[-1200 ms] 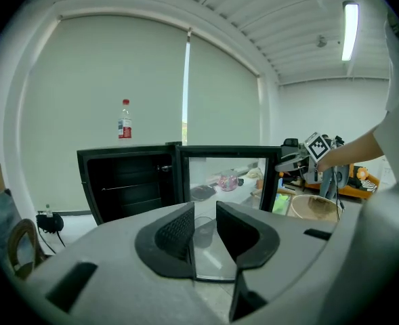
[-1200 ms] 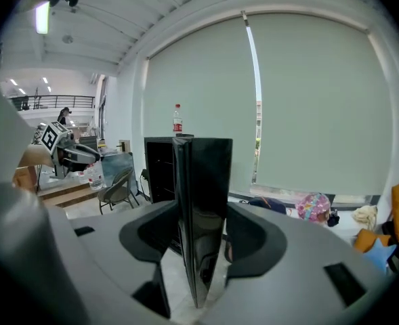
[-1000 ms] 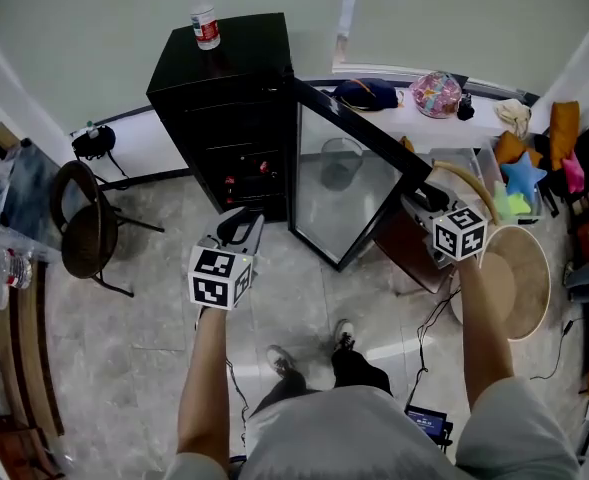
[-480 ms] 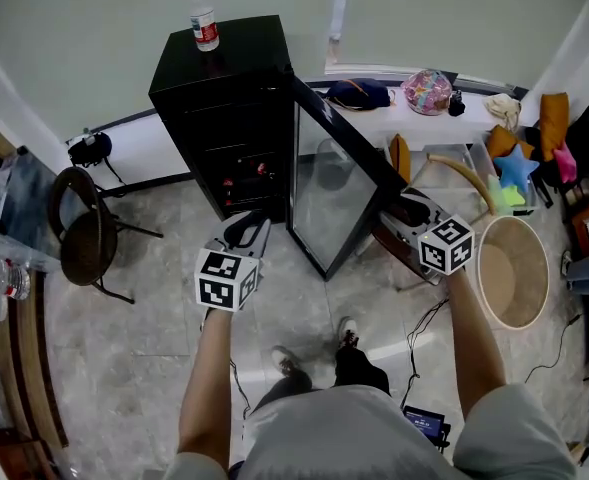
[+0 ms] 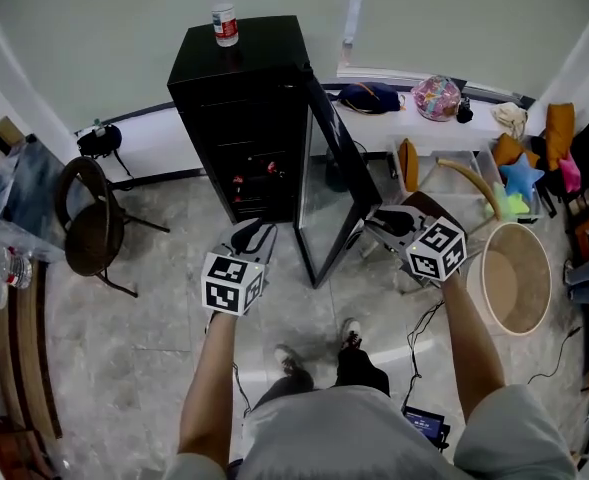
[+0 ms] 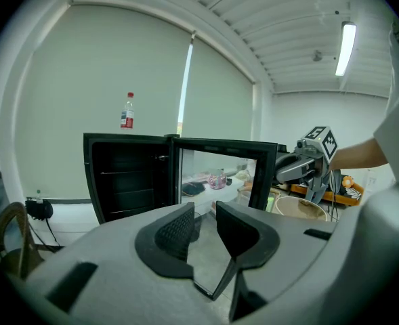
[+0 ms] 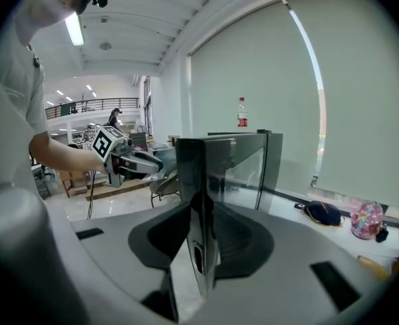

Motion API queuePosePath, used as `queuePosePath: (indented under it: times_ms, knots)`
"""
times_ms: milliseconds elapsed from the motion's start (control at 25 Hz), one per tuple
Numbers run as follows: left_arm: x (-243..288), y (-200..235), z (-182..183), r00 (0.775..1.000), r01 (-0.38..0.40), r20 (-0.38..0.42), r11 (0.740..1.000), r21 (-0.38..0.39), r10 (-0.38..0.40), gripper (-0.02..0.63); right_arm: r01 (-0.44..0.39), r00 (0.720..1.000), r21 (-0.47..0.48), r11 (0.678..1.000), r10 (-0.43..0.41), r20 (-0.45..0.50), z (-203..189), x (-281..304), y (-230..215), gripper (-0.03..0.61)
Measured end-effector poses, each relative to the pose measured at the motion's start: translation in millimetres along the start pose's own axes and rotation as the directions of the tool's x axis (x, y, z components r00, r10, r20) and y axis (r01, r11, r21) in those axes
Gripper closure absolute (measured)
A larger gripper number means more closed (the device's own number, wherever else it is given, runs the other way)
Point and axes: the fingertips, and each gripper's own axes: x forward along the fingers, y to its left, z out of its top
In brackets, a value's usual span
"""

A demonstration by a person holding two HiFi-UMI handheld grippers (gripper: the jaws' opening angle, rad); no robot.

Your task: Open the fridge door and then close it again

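- The fridge point(image 5: 239, 118) stands at 12 o'clock from the person, a low black cabinet with a bottle point(image 5: 223, 12) on its top.
- The fridge door point(image 5: 326, 198) is open. It is hinged at the cabinet's right front corner and swings out toward the person, about square to the cabinet's front, so the dark shelves inside show.
- The opening half of the task looks done. The closing half is left, and the door is well apart from its frame.
- The right gripper point(image 5: 374, 226) is at about 1 o'clock from the person, at the upper part of the door's free edge. In the right gripper view its jaws have just been closing, and the door's edge point(image 7: 202, 202) stands upright between them with both pads against it, so I judge it gripped.
- The left gripper point(image 5: 249, 236) hangs at about 11 o'clock from the person, in front of the open cabinet and just left of the door's lower edge. Its jaws stand partly apart with only air between them, and it touches nothing.
- Whether the grip serves the last of the outward swing or the start of the push back cannot be told. To finish, the door needs swinging toward 11 o'clock until it shuts flush on the cabinet.
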Motion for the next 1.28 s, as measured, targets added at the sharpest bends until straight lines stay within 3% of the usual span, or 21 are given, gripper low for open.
queuePosePath:
  times_ms: [320,800,960,1120,1280]
  knots:
    - [-18.4,10.6,-12.4,1.0,0.001,0.007,1.0,-0.007,-0.001,0.522,-0.131,0.991,-0.045,0.99,0.132,0.015,23.3,50.0,58.3,0.485]
    - [-39.0,50.7,-25.5,0.999,-0.035,0.015,0.997,-0.063,0.036,0.52,-0.236,0.971,-0.102,0.966,0.239,0.017,68.1,139.6,109.7,0.475]
    - [-36.3,72.7,-28.0,0.997,-0.07,0.023,0.992,-0.108,0.073,0.52,-0.26,0.965,-0.182,0.948,0.26,-0.023,85.1,157.0,95.8,0.469]
    - [-28.7,86.9,-32.3,0.996,-0.086,0.014,0.987,-0.136,0.089,0.507,-0.198,0.98,-0.273,0.941,0.198,-0.03,110.9,167.8,55.2,0.434]
    - [-22.2,104.7,-34.4,0.993,-0.117,-0.014,0.983,-0.143,0.116,0.466,-0.14,0.99,-0.459,0.877,0.125,-0.062,143.4,180.9,19.9,0.4]
